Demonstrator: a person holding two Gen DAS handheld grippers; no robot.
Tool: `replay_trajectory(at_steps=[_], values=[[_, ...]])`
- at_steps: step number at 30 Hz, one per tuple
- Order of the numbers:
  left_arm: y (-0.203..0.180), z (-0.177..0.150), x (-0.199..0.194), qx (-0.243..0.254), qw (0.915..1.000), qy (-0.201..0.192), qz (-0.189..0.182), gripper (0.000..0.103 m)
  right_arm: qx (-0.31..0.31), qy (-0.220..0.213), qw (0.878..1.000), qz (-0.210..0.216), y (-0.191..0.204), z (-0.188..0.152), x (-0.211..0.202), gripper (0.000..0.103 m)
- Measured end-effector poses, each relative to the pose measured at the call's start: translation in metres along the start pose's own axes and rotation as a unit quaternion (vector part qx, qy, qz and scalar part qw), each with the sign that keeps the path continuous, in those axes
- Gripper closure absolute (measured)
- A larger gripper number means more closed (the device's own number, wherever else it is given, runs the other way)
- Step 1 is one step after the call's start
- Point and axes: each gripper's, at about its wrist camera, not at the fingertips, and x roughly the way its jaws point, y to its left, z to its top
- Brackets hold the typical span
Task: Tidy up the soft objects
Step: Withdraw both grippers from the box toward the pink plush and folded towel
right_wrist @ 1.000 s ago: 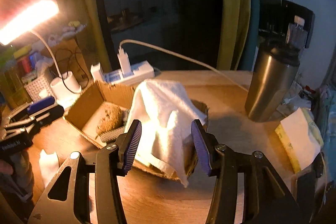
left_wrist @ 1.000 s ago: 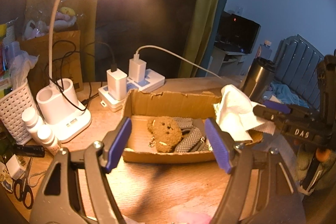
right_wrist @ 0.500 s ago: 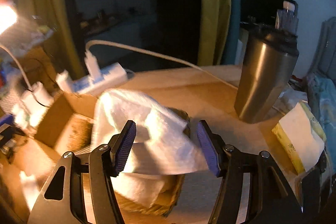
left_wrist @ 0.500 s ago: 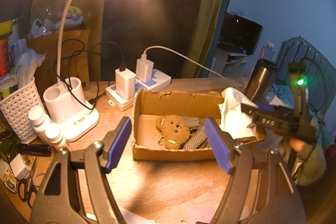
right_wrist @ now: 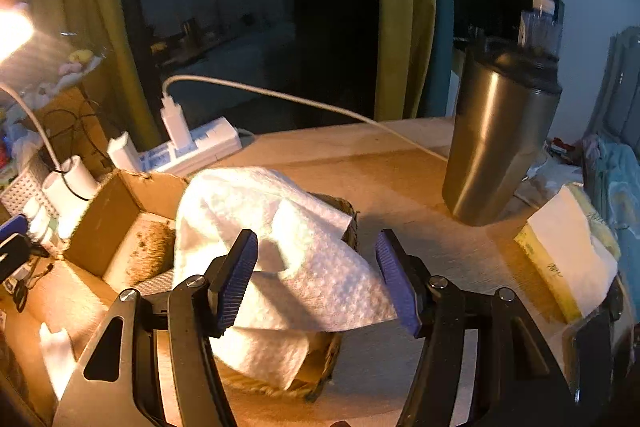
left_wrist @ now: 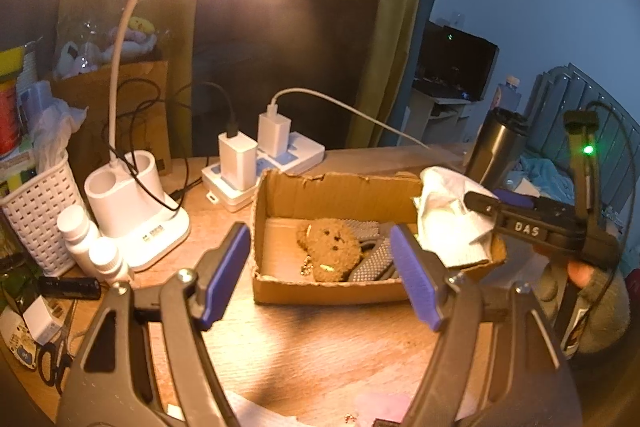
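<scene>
Wooden desk [left_wrist: 312, 347] under a warm lamp, pretty cluttered tbh. Closest to me, my left claw [left_wrist: 320, 271] hangs above the desk with its blue pads spread wide and nothing between them, pointing at the cardboard box [left_wrist: 328, 291] just past the tips. Inside the box sits a fuzzy brown bear plush [left_wrist: 330, 247], with grey knit fabric [left_wrist: 374, 259] tucked against its right side. My right claw [right_wrist: 316, 281] is over at the box's right end, pads apart with a white towel [right_wrist: 280, 227] lying between them; as far as I can tell, neither pad is pressing on it. The towel drapes over that end of the box, partly inside, partly spilling over the rim. From the left camera I can read "DAS" on the side of the right claw.

Further back: a white lamp base [left_wrist: 136, 211] with two small white bottles [left_wrist: 92, 247] beside it, a white power strip [left_wrist: 264, 163] with chargers plugged in, and a steel tumbler [right_wrist: 500, 143] off to the right. The yellow-edged tissue pack [right_wrist: 560, 251] has writing I can't make out.
</scene>
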Motion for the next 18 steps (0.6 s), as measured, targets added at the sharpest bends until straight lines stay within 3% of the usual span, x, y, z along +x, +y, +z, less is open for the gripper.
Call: replay_trajectory(at_steps=[5,11,18], values=[[-0.003,-0.001,-0.011,0.001,1.0,-0.006,-0.005,0.029,-0.007,-0.016,1.0,0.011,0.01,-0.002,-0.027,0.031],[-0.004,-0.004,-0.032,-0.001,0.9997,-0.025,-0.006,0.022,-0.02,-0.03,0.999,0.02,0.027,-0.007,-0.055,0.03],[-0.006,-0.007,-0.053,0.005,0.9992,-0.038,-0.01,0.021,-0.027,-0.043,0.998,0.031,0.044,-0.014,-0.082,0.03]])
